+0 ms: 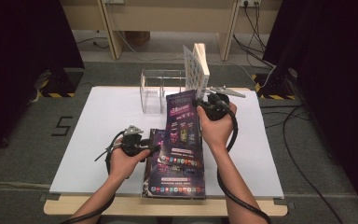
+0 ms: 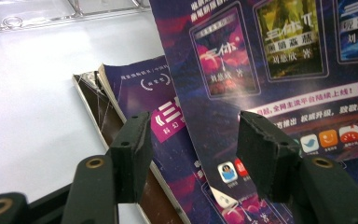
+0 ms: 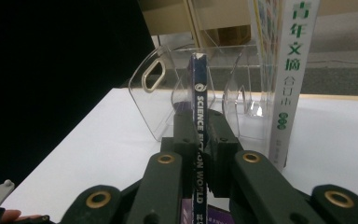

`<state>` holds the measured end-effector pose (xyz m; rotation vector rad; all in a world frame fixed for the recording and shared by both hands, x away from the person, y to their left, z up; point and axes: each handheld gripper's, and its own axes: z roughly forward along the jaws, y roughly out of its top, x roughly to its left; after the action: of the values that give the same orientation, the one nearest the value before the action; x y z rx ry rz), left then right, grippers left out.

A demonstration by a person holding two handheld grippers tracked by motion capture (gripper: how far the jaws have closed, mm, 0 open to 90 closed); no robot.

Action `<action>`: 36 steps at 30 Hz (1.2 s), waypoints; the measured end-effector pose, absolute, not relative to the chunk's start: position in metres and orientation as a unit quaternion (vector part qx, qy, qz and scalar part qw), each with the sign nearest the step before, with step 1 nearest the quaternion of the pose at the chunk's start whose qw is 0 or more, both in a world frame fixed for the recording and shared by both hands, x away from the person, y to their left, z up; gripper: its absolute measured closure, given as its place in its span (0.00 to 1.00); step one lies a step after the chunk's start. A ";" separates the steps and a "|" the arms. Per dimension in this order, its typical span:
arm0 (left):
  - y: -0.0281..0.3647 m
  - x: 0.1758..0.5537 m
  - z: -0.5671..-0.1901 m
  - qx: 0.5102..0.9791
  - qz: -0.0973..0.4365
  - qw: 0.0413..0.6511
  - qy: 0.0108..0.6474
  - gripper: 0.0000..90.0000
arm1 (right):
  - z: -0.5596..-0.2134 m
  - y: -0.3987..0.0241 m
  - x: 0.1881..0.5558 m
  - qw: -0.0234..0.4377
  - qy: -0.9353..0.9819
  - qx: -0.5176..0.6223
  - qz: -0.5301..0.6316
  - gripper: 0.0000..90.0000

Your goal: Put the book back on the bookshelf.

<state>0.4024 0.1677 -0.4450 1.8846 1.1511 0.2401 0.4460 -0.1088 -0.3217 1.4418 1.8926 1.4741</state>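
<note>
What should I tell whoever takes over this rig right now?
Right gripper: jaws shut on the spine of a thin purple magazine, lifted on edge and aimed at the clear acrylic rack.
Left gripper: jaws open, holding nothing, poised over the magazines still flat on the table.
Done: a thick white book stands upright at the rack's right end.
Left: slot the held magazine into the rack, then probably the flat ones.
</note>
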 end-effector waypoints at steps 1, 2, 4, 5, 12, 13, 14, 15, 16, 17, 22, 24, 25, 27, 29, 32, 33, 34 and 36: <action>0.168 0.402 -0.445 0.760 0.097 0.444 0.465 0.49 | -0.321 -0.109 0.446 0.174 0.667 0.506 0.519 0.94; 0.168 0.403 -0.444 0.762 0.098 0.442 0.463 0.49 | -0.319 -0.108 0.446 0.175 0.666 0.506 0.520 0.94; 0.168 0.403 -0.443 0.761 0.099 0.443 0.463 0.49 | -0.318 -0.107 0.447 0.178 0.664 0.505 0.523 0.94; 0.168 0.403 -0.443 0.761 0.099 0.444 0.463 0.49 | -0.317 -0.107 0.447 0.181 0.663 0.504 0.523 0.94; 0.168 0.403 -0.442 0.760 0.101 0.445 0.462 0.49 | -0.313 -0.103 0.450 0.180 0.658 0.503 0.531 0.94; 0.169 0.403 -0.442 0.761 0.101 0.445 0.462 0.49 | -0.313 -0.102 0.450 0.182 0.658 0.503 0.530 0.94; 0.169 0.403 -0.441 0.761 0.100 0.445 0.462 0.49 | -0.312 -0.102 0.451 0.184 0.658 0.502 0.531 0.94; 0.169 0.403 -0.441 0.759 0.100 0.447 0.463 0.49 | -0.311 -0.101 0.451 0.185 0.657 0.502 0.531 0.94; 0.169 0.403 -0.441 0.759 0.101 0.447 0.463 0.49 | -0.310 -0.101 0.451 0.186 0.656 0.502 0.532 0.94; 0.169 0.403 -0.441 0.758 0.100 0.448 0.464 0.49 | -0.309 -0.101 0.452 0.188 0.656 0.500 0.533 0.94; 0.169 0.403 -0.439 0.755 0.099 0.451 0.466 0.49 | -0.305 -0.099 0.454 0.195 0.653 0.500 0.534 0.94; 0.169 0.404 -0.439 0.755 0.099 0.451 0.465 0.49 | -0.304 -0.099 0.455 0.197 0.652 0.500 0.534 0.94; 0.169 0.404 -0.439 0.755 0.099 0.451 0.465 0.49 | -0.304 -0.099 0.455 0.199 0.652 0.500 0.534 0.94; 0.169 0.404 -0.439 0.755 0.099 0.452 0.465 0.49 | -0.304 -0.098 0.456 0.201 0.652 0.500 0.534 0.94; 0.169 0.404 -0.439 0.755 0.099 0.452 0.465 0.49 | -0.303 -0.098 0.456 0.204 0.651 0.500 0.534 0.94; 0.169 0.404 -0.438 0.755 0.100 0.452 0.464 0.49 | -0.302 -0.098 0.457 0.208 0.649 0.500 0.534 0.94; 0.169 0.404 -0.438 0.755 0.100 0.452 0.464 0.49 | -0.301 -0.097 0.457 0.209 0.647 0.500 0.536 0.94; 0.169 0.404 -0.438 0.755 0.100 0.452 0.464 0.49 | -0.300 -0.098 0.457 0.210 0.647 0.500 0.536 0.94; 0.169 0.404 -0.438 0.755 0.099 0.452 0.465 0.49 | -0.299 -0.098 0.458 0.212 0.645 0.499 0.538 0.94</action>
<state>0.4038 0.1689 -0.4381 1.8647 1.1486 0.2448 0.4580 -0.0979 -0.2991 1.3873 1.7927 1.4949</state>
